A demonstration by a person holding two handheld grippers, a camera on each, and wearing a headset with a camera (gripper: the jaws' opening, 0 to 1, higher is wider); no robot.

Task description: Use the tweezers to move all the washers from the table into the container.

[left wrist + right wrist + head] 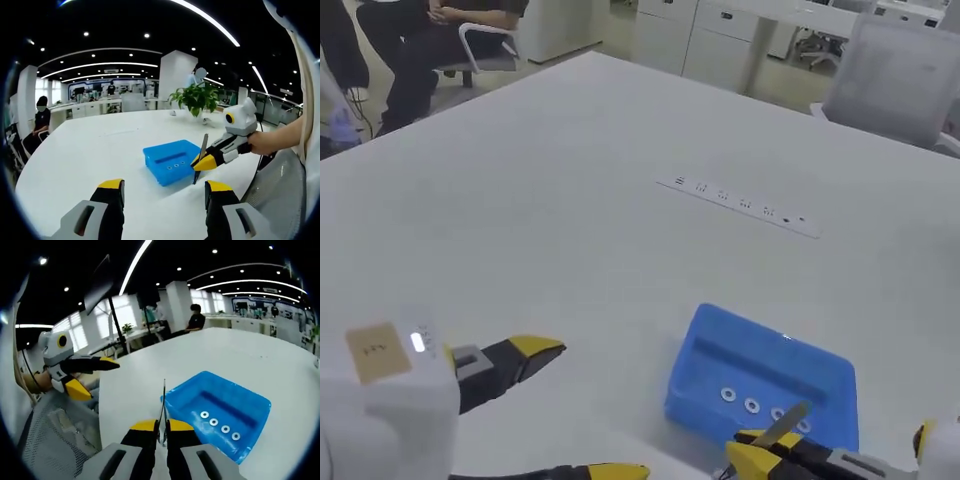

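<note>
Only edge-on: tweezers (164,396) in the right gripper (162,425); ends indistinct

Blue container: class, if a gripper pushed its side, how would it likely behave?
Probably slides rather than tips: the blue container is low, wide, on a smooth table. Likely light: thin-looking plastic holding four small washers.

The left hand-held gripper (165,186) holds its jaws wide apart, while the right hand-held gripper (162,426) clamps tweezers (163,400).
</note>
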